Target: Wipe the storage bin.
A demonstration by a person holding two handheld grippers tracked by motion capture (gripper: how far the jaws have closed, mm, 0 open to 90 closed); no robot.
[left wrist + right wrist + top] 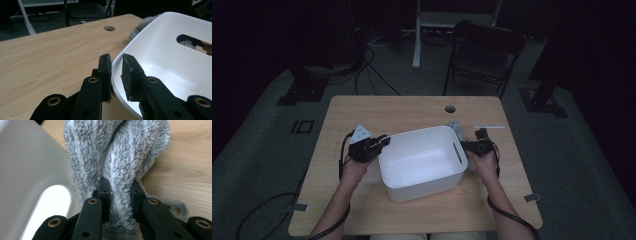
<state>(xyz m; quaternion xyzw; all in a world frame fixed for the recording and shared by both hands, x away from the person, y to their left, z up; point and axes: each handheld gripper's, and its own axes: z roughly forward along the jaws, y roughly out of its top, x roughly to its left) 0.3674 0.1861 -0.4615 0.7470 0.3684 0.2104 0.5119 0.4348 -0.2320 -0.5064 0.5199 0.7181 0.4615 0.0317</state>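
A white plastic bin stands mid-table, empty inside. My left gripper sits at its left rim. In the left gripper view the jaws straddle the bin's wall, one pad outside and one inside, closed on the rim. A grey fluffy towel lies on the table behind the bin's right corner. My right gripper is beside the bin's right handle slot. In the right gripper view it is shut on a fold of the towel, with the bin's wall to its left.
The wooden table has a round cable hole near its far edge. A thin white strip lies at the right. A folding chair and floor cables stand beyond the table.
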